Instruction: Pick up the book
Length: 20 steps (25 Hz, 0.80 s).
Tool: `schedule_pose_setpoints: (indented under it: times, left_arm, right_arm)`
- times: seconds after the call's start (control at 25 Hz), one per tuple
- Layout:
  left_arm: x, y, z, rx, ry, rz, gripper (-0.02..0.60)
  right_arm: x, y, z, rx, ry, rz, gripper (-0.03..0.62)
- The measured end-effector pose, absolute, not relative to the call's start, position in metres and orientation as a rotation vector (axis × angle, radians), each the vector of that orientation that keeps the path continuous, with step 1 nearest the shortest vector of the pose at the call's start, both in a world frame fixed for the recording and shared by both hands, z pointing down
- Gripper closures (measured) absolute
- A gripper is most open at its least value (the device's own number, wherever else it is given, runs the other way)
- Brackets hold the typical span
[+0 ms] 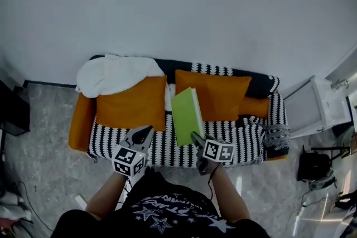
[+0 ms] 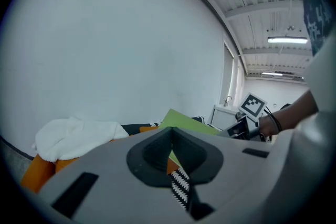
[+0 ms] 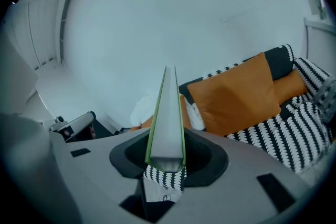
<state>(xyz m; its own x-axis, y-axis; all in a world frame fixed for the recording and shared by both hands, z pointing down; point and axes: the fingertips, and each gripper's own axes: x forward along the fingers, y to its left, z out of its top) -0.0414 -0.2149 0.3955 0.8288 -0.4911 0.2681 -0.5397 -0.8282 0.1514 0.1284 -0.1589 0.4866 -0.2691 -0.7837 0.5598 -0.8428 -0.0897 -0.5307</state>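
Observation:
A green book (image 1: 187,114) is lifted off the black-and-white patterned sofa (image 1: 245,142), held at its near lower corner by my right gripper (image 1: 196,138), which is shut on it. In the right gripper view the book (image 3: 167,113) stands edge-on between the jaws of the right gripper (image 3: 167,153), its white page block facing me. My left gripper (image 1: 146,132) hovers over the sofa's front left, apart from the book, its jaws together with nothing in them. In the left gripper view, the left gripper (image 2: 172,153) shows only a thin slit, with the book (image 2: 189,124) beyond it.
Two orange cushions (image 1: 134,104) (image 1: 220,95) and a white blanket (image 1: 114,74) lie on the sofa against a white wall. A white cabinet (image 1: 312,106) stands at the right, with a black bag (image 1: 313,167) and cables on the floor. Dark furniture (image 1: 11,111) stands at the left.

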Motion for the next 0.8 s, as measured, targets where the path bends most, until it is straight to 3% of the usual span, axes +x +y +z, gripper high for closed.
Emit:
schedule_pose_setpoints:
  times: [0.8]
  left_arm:
    - [-0.042,-0.078,0.402,2.687,-1.073,0.323,0.577]
  right_arm:
    - [0.153,-0.057,0.474,1.77,-2.246,1.368,0.442]
